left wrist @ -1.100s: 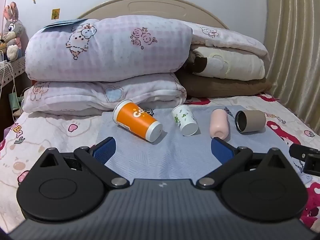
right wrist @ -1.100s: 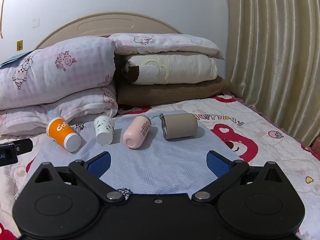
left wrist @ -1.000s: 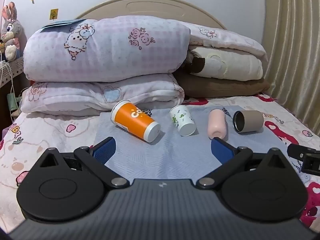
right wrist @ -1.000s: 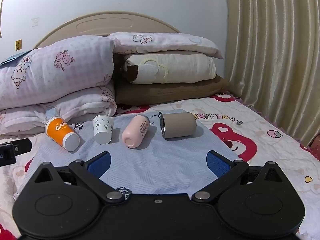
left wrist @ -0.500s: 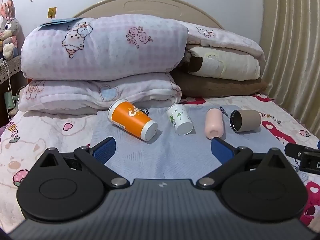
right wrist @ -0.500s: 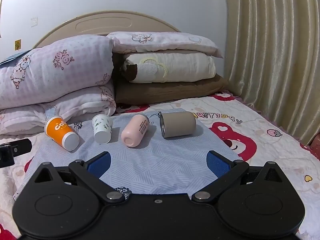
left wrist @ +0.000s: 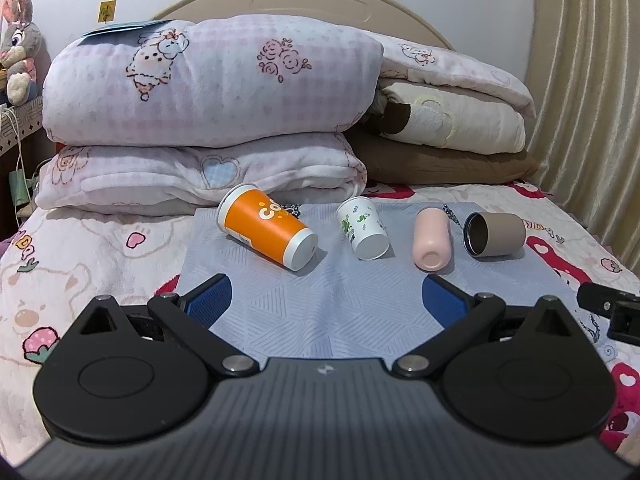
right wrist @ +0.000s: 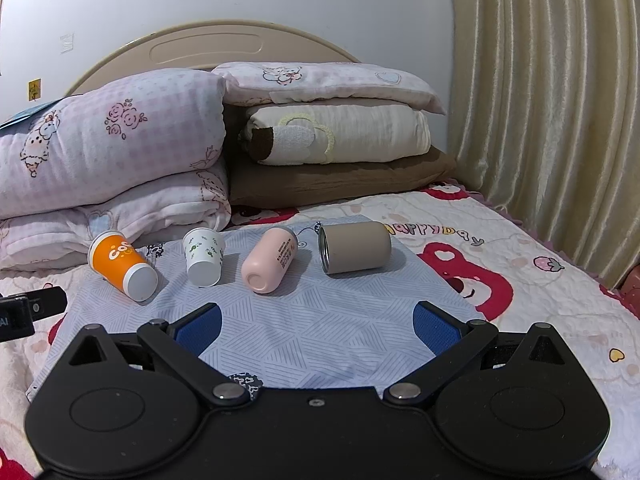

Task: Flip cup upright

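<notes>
Four cups are seen lying on their sides in a row on a pale blue patterned cloth spread over the bed; none is upright. From left to right: an orange paper cup, its white base turned toward the cameras and its rim toward the bedding behind; a small white cup with green print, base likewise forward; a pink cup, base forward; and a taupe cup lying crosswise, its dark open mouth facing left. The cups are set apart, none touching another. The same row is recorded in the right wrist view: orange paper cup, white cup, pink cup, taupe cup.

The left gripper is held low, short of the row, roughly in line with the orange and white cups. Its blue pads are spread wide, with nothing between them. The right gripper is held short of the pink and taupe cups, pads equally spread and empty. Neither gripper is in contact with any cup.

Behind the cloth, folded pink checked quilts are stacked at left, and a cream and brown pile at right. A cartoon-print bedsheet is noted beneath, a beige curtain at right, and a plush rabbit at far left.
</notes>
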Motion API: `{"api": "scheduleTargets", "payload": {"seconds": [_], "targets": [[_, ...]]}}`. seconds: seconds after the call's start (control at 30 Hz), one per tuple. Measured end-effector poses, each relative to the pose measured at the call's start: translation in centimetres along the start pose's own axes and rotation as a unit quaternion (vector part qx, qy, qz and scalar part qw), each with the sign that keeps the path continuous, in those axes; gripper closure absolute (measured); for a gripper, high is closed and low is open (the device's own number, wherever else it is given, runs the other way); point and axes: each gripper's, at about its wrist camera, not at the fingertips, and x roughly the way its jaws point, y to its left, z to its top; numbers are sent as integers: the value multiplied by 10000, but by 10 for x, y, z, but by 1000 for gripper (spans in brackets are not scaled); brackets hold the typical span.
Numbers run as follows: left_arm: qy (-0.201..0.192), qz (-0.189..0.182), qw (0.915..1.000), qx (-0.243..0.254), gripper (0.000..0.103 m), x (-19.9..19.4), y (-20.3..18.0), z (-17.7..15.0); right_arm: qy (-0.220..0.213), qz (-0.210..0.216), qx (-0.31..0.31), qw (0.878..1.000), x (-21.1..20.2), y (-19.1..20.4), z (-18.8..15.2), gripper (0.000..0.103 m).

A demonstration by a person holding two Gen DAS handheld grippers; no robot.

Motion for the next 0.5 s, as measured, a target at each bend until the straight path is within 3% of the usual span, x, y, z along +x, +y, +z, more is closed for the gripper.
{"api": "scheduleTargets", "payload": {"seconds": [0.5], "targets": [[-57,-9,9999,-155,0,-3,6,2,10,-6,-1,10000,0,1,1,0]]}}
